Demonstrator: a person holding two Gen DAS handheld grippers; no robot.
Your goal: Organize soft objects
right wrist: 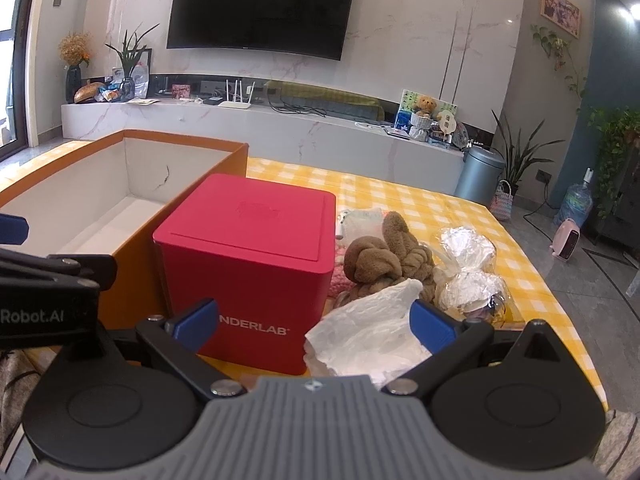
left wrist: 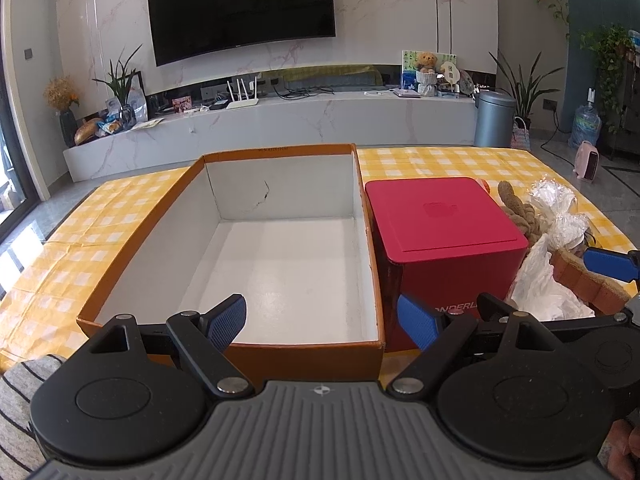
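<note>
Table (left wrist: 440,160) covered with a yellow-and-white checked cloth. On it, left to right: a large orange cardboard box (left wrist: 168,216) with a white inside, nothing in it; a red cube box (right wrist: 248,260) with its lid on, standing just beside the orange box's right wall; then a heap of soft things.

Soft things, all on the cloth to the right of the red box, none in the orange box:
- brown knotted plush toy (right wrist: 384,260), just beside the red box
- crumpled white plastic bag (right wrist: 368,332), nearest the cameras, in front of the plush toy
- clear crinkled bag (right wrist: 468,264) with something pale inside, right of the plush toy
- pink and pale fabric (right wrist: 360,218) behind and under the plush toy; item not identifiable

Left gripper (left wrist: 322,320): fingers spread wide, nothing between them. It hangs over the near edge of the orange box, one blue pad (left wrist: 226,322) inside the box outline, the other in front of the red box.

Right gripper (right wrist: 314,320): fingers spread wide, holding nothing. White plastic bag lies between and just beyond the pads; whether the right pad touches it cannot be told.

Striped sleeve (left wrist: 20,400) at the lower left of the left wrist view.
</note>
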